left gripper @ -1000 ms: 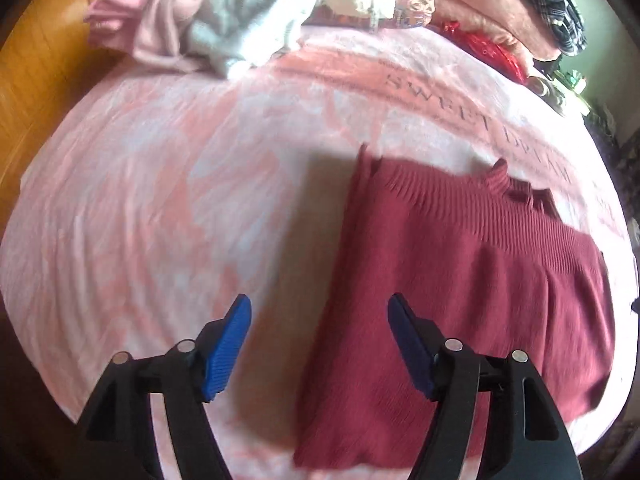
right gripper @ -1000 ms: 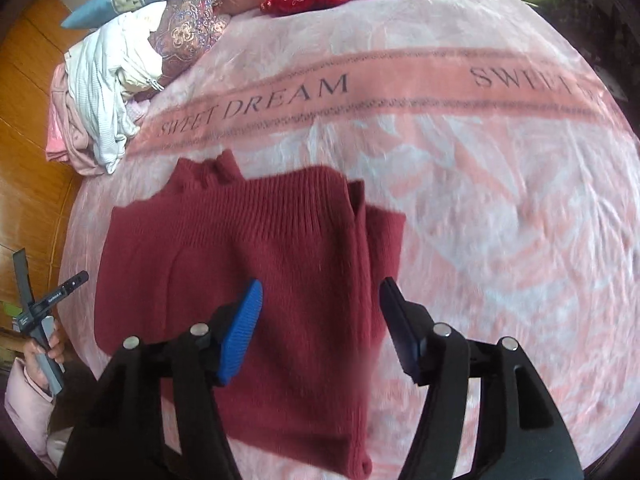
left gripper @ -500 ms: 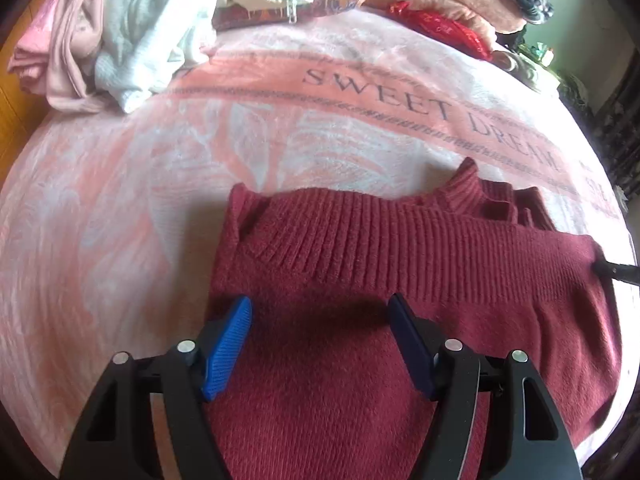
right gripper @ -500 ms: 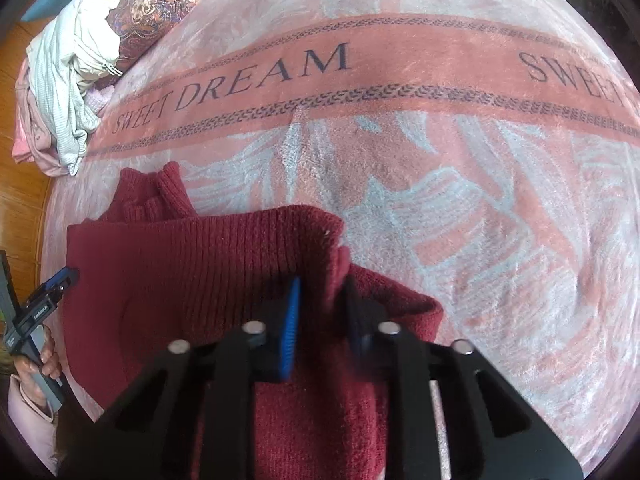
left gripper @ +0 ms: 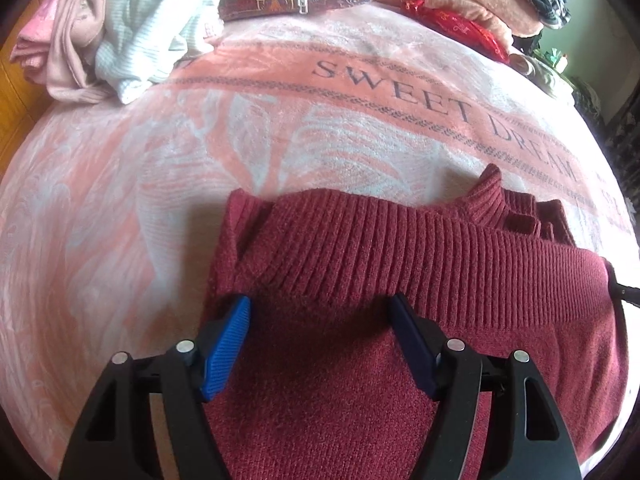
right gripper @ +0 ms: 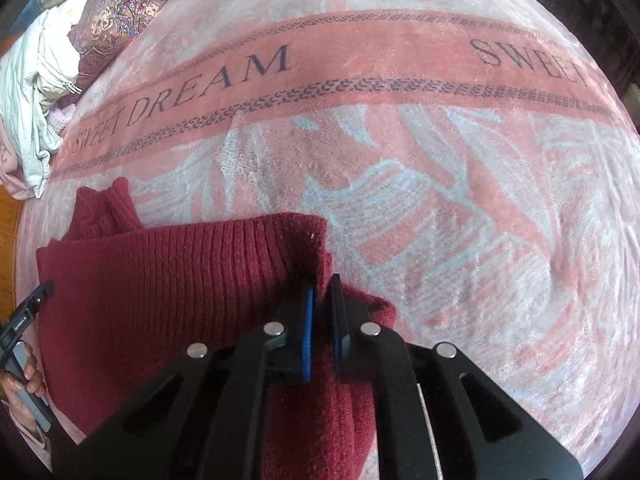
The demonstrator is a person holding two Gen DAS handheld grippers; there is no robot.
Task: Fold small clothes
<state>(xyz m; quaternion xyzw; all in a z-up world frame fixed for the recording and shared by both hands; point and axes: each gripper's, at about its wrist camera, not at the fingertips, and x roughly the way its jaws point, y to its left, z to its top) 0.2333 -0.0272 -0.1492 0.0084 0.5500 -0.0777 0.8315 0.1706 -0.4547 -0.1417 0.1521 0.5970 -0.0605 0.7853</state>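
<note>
A dark red ribbed knit sweater (left gripper: 400, 264) lies partly folded on the pink blanket (left gripper: 280, 128), its turtleneck collar (left gripper: 492, 196) toward the far side. My left gripper (left gripper: 320, 312) is open and sits low over the sweater's left part, a blue pad on each side of the ribbed hem. My right gripper (right gripper: 323, 292) is shut on the sweater's right edge (right gripper: 316, 240), which is pinched up into a ridge between the pads. The sweater fills the lower left of the right wrist view (right gripper: 160, 288).
A pile of loose pale clothes (left gripper: 120, 24) lies at the blanket's far left. A patterned cushion (right gripper: 116, 12) and a red item (left gripper: 456, 28) lie at the far side. The wooden floor (left gripper: 16, 92) shows past the left edge.
My right gripper closed on the sweater's right edge and pinched it up. My left gripper moved from beside the sweater's left edge to over the sweater, still open.
</note>
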